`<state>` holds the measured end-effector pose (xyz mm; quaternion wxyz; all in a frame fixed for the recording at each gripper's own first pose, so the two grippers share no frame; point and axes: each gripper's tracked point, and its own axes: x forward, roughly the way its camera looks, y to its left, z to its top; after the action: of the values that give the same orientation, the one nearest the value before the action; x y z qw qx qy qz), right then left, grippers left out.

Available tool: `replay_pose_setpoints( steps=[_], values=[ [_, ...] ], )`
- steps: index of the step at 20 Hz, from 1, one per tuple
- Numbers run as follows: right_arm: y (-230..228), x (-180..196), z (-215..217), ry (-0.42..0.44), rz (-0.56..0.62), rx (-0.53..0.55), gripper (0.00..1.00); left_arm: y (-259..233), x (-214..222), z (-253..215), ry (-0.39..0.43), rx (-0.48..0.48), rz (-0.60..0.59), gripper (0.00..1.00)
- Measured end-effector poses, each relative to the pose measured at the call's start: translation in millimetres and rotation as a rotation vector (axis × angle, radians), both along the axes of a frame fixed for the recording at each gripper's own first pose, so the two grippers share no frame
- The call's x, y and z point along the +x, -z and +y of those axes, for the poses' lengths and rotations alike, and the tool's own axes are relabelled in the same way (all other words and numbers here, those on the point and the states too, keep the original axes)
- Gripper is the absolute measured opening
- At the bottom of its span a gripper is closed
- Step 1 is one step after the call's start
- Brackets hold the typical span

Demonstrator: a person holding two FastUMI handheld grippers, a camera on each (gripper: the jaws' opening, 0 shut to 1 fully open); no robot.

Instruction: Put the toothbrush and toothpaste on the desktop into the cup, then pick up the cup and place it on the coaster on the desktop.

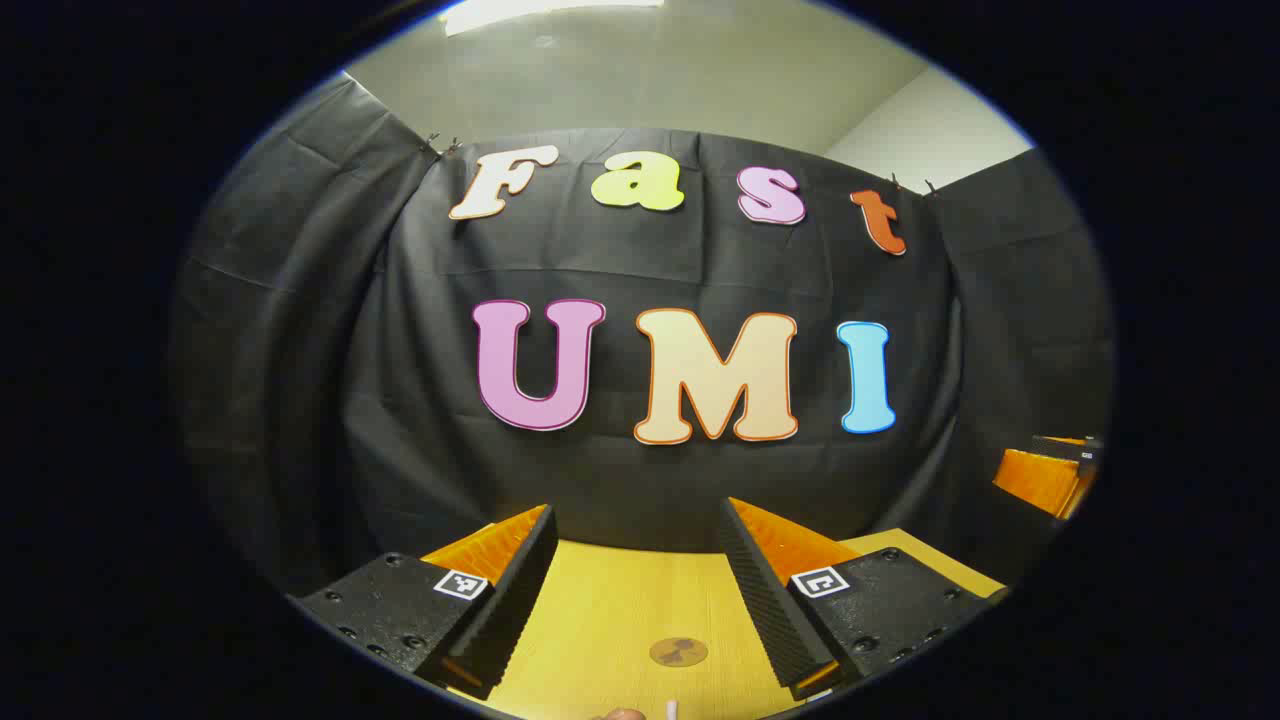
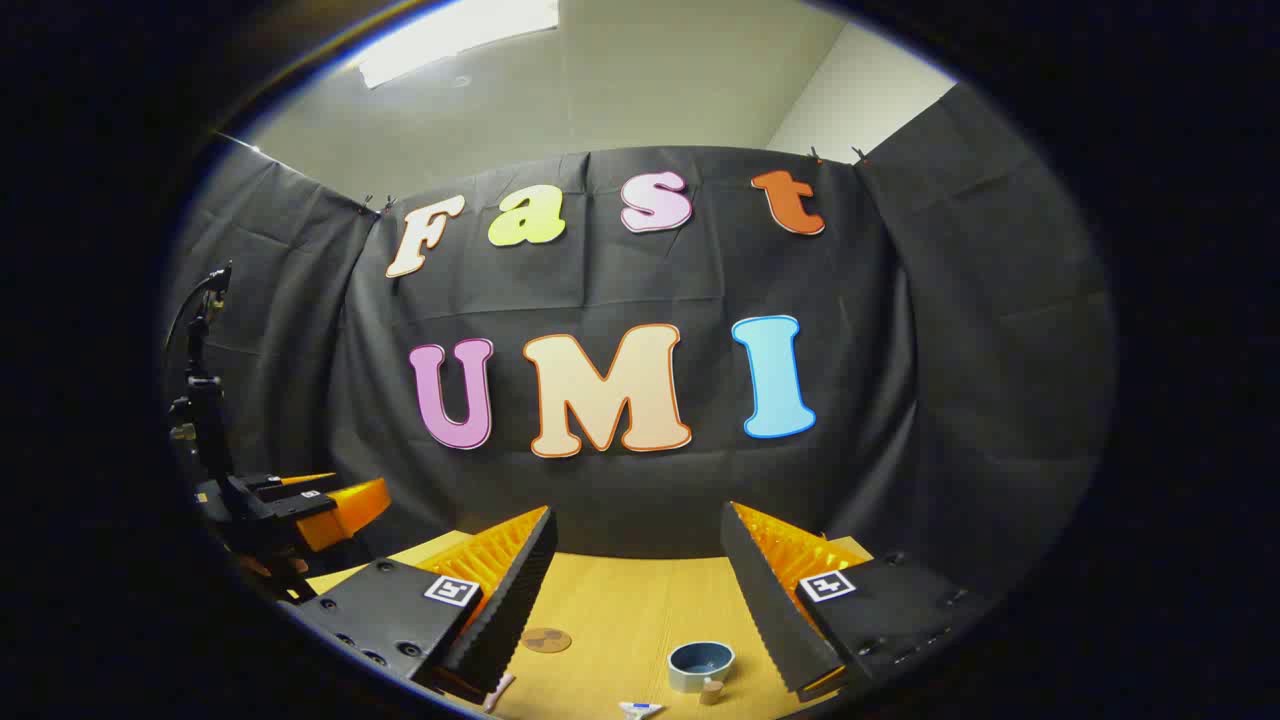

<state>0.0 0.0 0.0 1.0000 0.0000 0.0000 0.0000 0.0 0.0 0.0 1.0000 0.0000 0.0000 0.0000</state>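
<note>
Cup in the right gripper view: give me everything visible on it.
The cup is a short, round, pale vessel with a blue-grey inside, ceramic by its look. It stands upright and looks empty on the yellow wooden desktop, low in the right gripper view, between the open fingers of the right gripper but farther off. A small tan object sits against its near side.

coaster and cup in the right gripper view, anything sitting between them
Nothing: in the right gripper view, bare yellow desktop separates the coaster from the cup. The right tongs hang open above that stretch.
</note>
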Motion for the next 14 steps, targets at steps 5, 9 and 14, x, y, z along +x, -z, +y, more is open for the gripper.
replay_pose_setpoints(
  steps=[5,9,14],
  values=[
    [1,5,5,-0.029,0.012,-0.020,1.00,-13,1,-3,-0.008,0.016,-0.028,0.93],
    [5,5,8,-0.039,0.009,-0.049,1.00,-15,0,-3,-0.009,0.025,-0.043,0.93],
    [14,3,6,-0.013,0.020,-0.051,1.00,-12,-2,0,-0.022,0.018,-0.047,0.94]
  ],
)
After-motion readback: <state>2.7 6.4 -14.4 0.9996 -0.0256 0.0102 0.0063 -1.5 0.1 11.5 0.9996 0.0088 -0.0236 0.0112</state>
